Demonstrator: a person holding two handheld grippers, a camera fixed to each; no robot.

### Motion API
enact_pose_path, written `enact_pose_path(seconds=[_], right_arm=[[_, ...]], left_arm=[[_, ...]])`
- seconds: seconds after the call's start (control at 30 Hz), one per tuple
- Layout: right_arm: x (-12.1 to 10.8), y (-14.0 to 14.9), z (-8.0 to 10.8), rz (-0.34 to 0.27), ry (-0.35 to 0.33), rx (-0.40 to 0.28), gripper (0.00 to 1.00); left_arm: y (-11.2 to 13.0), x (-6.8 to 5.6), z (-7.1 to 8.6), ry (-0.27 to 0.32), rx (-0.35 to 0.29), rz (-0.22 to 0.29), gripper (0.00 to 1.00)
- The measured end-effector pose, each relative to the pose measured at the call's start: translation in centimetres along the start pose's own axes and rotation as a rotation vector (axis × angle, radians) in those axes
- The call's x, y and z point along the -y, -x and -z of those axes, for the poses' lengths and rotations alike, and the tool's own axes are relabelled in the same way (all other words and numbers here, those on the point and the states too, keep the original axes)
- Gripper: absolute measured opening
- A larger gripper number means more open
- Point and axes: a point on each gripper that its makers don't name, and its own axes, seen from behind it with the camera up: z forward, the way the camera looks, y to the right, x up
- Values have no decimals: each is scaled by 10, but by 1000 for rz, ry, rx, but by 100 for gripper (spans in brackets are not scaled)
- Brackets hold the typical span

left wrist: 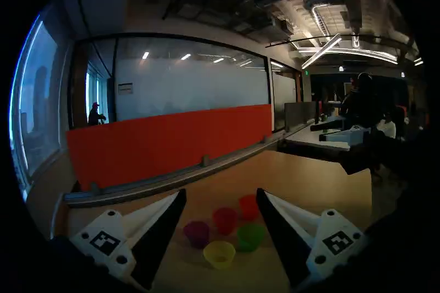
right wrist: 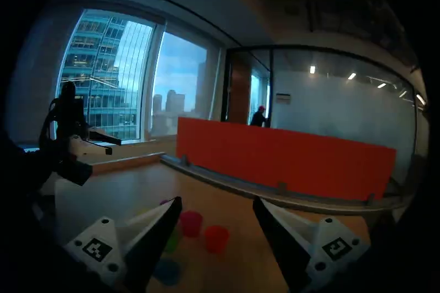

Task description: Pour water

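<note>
Through the left gripper view I saw the left gripper [left wrist: 220, 191] with its two fingers spread wide at the lower left and lower right of the frame, holding nothing. In the gap between them, low in the centre, a cluster of small cups stood on the wooden table [left wrist: 308, 183]: a purple cup [left wrist: 196, 232] at the left, a red cup [left wrist: 225, 219] just beside it, an orange cup [left wrist: 248, 206] behind and to the right, a green cup [left wrist: 251, 236] at the right, and a yellow cup [left wrist: 219, 253] nearest the bottom edge. I could not tell whether any cup held water. Behind the table, across the middle of the frame, ran an orange panel [left wrist: 165, 142].

In the right gripper view the right gripper [right wrist: 216, 200] was also wide apart and gripped nothing. Between its fingers, low in the frame, I made out a pink cup [right wrist: 191, 222] and a red one beside it, with a blue cup [right wrist: 166, 271] at the bottom, partly behind the left finger. Tall windows [right wrist: 110, 78] filled the upper left.
</note>
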Motion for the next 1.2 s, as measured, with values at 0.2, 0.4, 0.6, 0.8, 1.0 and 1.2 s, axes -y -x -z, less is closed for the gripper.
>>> enact_pose_path(seconds=[0.2,0.4,0.6,0.8,1.0,1.2], right_arm=[[16,5,2,5,-72,38,100],[26,11,6,21,-122,78,100],[34,17,7,34,-157,105,100],[42,25,6,55,-189,135,100],[47,37,5,73,-214,171,100],[50,44,3,79,-230,194,100]], left_arm=[[3,-12,-1,57,19,-18,94],[10,-19,-4,96,47,-28,94],[18,-22,-8,117,81,-20,94],[29,-30,-9,149,109,-31,94],[41,-37,-10,173,141,-51,94],[54,-40,-13,185,161,-48,94]])
